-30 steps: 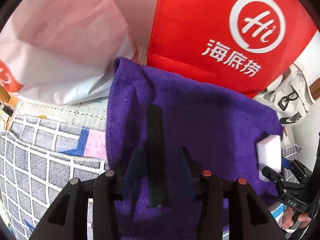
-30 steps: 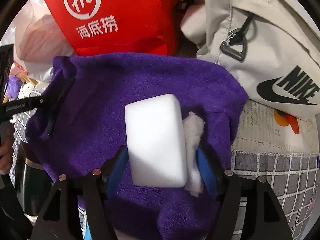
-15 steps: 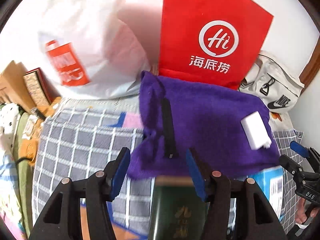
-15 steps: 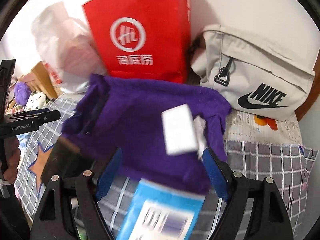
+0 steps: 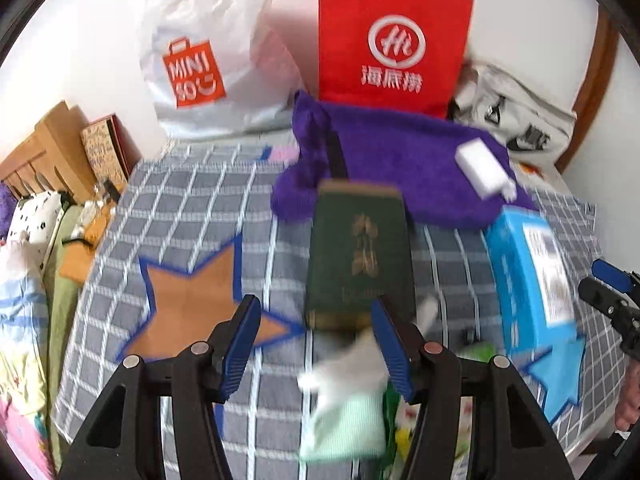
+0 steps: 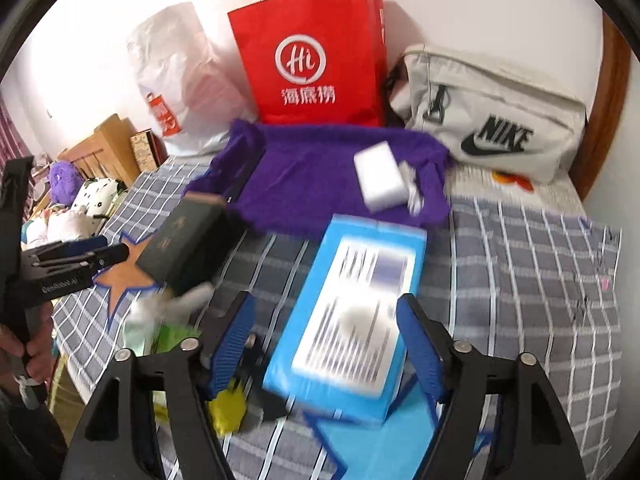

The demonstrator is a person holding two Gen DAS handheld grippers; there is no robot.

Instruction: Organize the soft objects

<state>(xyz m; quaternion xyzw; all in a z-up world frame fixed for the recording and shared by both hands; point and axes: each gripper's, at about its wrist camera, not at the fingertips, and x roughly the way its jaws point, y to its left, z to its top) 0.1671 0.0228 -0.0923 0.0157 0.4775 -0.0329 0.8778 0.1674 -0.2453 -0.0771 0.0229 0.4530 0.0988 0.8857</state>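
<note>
A purple towel (image 5: 400, 160) lies at the back of the checked bed, also in the right wrist view (image 6: 320, 172). A white sponge block (image 5: 478, 168) with a white scrap beside it rests on its right end (image 6: 380, 182). A thin black object (image 5: 335, 152) lies on its left part. My left gripper (image 5: 316, 344) is open and empty, held above a pale green and white cloth item (image 5: 344, 404). My right gripper (image 6: 326, 344) is open and empty, above a blue box (image 6: 352, 312).
A dark green book (image 5: 360, 256) lies in front of the towel. A red paper bag (image 5: 392, 40), a white plastic bag (image 5: 204, 52) and a beige Nike bag (image 6: 492, 116) stand along the wall. Yellow-green items (image 6: 228, 404) lie near the bed's front edge.
Both grippers have let go and pulled back from the towel toward the front of the bed. The sponge and the black object now lie free on the towel.
</note>
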